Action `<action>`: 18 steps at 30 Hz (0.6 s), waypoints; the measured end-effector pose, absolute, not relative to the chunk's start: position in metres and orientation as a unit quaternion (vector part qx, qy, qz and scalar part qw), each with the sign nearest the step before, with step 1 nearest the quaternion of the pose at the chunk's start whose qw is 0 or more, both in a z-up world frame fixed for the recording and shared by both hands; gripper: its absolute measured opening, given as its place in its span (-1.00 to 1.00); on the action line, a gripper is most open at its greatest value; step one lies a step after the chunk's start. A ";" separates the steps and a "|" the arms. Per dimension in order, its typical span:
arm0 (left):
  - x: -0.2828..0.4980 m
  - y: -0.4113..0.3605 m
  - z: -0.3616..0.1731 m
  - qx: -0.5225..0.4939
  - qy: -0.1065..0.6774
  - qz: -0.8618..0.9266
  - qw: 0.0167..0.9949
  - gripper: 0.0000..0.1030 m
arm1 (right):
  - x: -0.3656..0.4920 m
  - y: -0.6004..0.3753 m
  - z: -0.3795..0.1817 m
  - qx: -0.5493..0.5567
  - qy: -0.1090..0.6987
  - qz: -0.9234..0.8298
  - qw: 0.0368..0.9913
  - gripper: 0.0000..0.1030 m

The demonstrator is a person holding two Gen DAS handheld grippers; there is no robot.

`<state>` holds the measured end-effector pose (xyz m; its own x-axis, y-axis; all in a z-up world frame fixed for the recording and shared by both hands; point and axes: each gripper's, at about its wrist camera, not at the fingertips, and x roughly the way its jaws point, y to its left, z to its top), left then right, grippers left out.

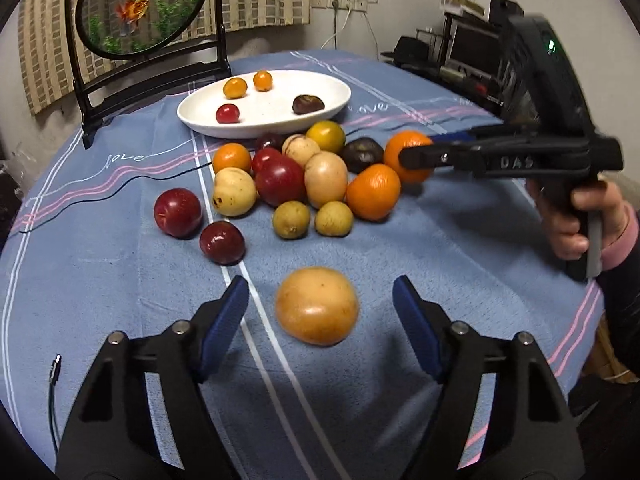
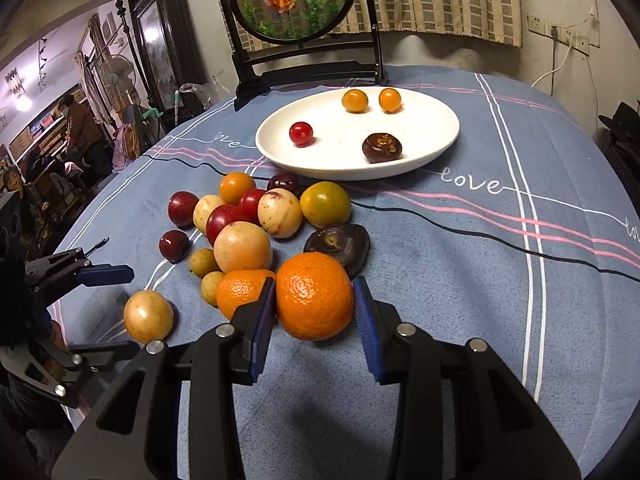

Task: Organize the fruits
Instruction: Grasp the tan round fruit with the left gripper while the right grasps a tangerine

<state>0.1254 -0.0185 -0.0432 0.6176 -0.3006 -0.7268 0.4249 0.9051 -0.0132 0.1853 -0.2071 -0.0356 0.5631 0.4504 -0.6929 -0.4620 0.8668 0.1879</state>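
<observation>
A pile of several fruits lies on the blue tablecloth in front of a white oval plate [image 1: 280, 124] [image 2: 420, 148]. The plate holds two small orange fruits, a red cherry tomato [image 2: 301, 133] and a dark chestnut [image 2: 382, 147]. My left gripper [image 1: 320, 304] is open, its jaws on either side of a yellow-tan round fruit [image 1: 317, 311] [image 2: 148, 316] apart from the pile. My right gripper [image 2: 314, 300] [image 1: 416, 158] is shut on a mandarin orange [image 2: 315, 295] [image 1: 404, 148] at the pile's near right edge. A second mandarin [image 2: 240, 290] touches its left finger.
A round goldfish screen on a black stand [image 1: 140, 12] [image 2: 296, 4] stands behind the plate. A thin black cable [image 2: 480, 232] runs across the cloth. A dark water chestnut [image 2: 340, 244] lies just beyond the gripped mandarin. Shelves and clutter are past the table's right edge.
</observation>
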 end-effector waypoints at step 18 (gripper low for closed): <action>0.134 -0.027 -0.059 0.102 0.429 -0.184 0.879 0.04 | 0.183 -0.204 -0.036 -0.025 0.386 0.253 0.887 -0.24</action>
<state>0.1335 -0.0271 -0.0593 0.5643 -0.2355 -0.7913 0.4099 0.9119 0.0209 0.1827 -0.2042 -0.0356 0.5743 0.4302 -0.6965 -0.4682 0.8705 0.1516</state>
